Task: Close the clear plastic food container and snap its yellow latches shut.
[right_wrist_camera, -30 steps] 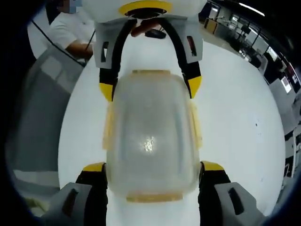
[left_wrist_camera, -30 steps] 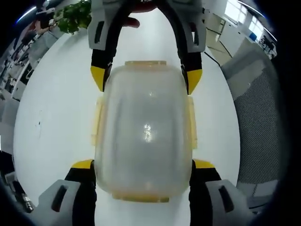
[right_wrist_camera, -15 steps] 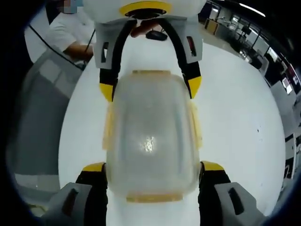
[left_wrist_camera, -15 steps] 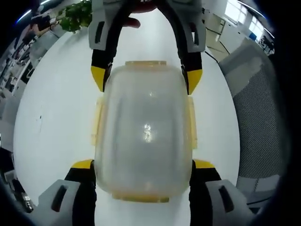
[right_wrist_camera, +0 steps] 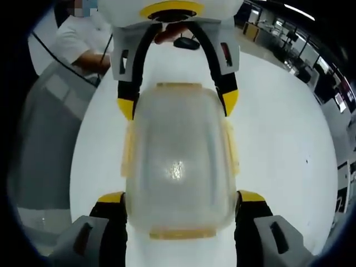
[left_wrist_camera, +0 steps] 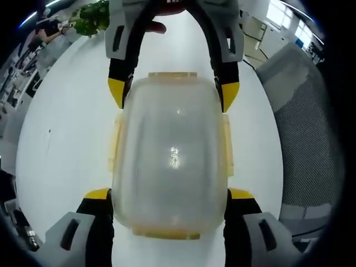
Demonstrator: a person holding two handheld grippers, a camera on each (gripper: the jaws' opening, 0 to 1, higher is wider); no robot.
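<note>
In the left gripper view, the clear plastic food container [left_wrist_camera: 169, 161] lies lid-up on the white table [left_wrist_camera: 67, 144], between the yellow-tipped jaws of the left claw [left_wrist_camera: 169, 194], which stand wide apart at the near end's two corners. Whether they actually press on it I cannot tell. The right claw [left_wrist_camera: 172, 94] comes in from the top and brackets the far end in the same way. The yellow latches [left_wrist_camera: 115, 146] along the long sides lie flat against the walls. Compared with a second ago, container and claws sit just where they were; only the background chair [left_wrist_camera: 308, 128] has slid a little, so the camera has barely drifted.

In the right gripper view the same arrangement shows from the opposite end: the right claw [right_wrist_camera: 181, 197] spread wide around the near corners, the left claw [right_wrist_camera: 178, 103] at the far ones, the container [right_wrist_camera: 178, 167] unmoved. A person [right_wrist_camera: 83, 44] stands beyond the table.

Nothing having shifted, I judge the lid is already on and the latches probably down; this looks like a holding or checking pause.
</note>
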